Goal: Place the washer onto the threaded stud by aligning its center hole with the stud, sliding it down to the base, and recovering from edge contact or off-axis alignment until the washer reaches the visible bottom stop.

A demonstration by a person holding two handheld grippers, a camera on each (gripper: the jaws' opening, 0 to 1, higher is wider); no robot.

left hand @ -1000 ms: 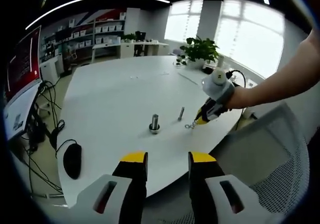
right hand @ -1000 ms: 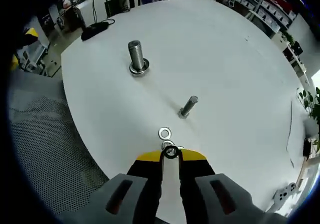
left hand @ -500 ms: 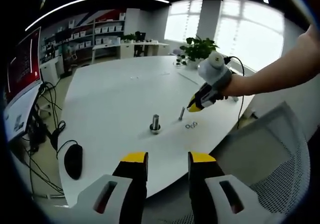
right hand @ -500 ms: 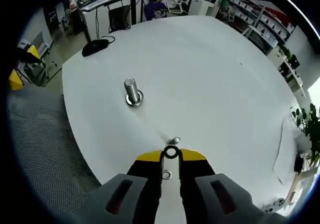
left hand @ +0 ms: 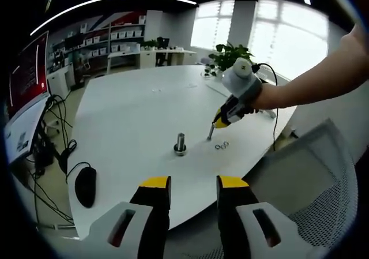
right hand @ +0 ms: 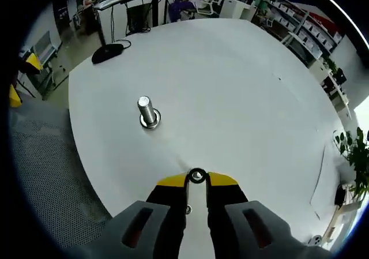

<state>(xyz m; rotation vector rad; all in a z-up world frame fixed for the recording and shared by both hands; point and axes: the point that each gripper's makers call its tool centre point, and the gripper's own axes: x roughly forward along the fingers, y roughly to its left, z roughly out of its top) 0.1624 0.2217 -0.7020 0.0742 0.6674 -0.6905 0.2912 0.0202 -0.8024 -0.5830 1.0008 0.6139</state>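
On the far left of the left gripper view a black mouse (left hand: pixel 83 185) lies at the counter's (left hand: pixel 132 106) edge, about nine o'clock from the big threaded stud (left hand: pixel 180 143), which stands upright on a washer already seated at its base. Our left claw (left hand: pixel 191 185) hangs low off the counter's near edge, jaws parted with nothing between them. Moving right, a slimmer stud (left hand: pixel 210 132) stands at roughly two o'clock from the big one, with a few spare washers (left hand: pixel 221 146) lying just beside it. Right above that slim stud we have the right claw (left hand: pixel 221 119), held high and tipped down toward it.

Switch to the right gripper view: the right claw (right hand: pixel 197 177) is pinched tight on the washer (right hand: pixel 197 175), held on edge at the yellow tips so we see clean through its hole. The big stud (right hand: pixel 147 112) sits at ten o'clock from the tips.

So we judge this the carry-and-align step: washer lifted, not yet on a stud. Next we need the hole levelled and centred over the stud's top, then a straight descent, ready to back off if the rim catches.
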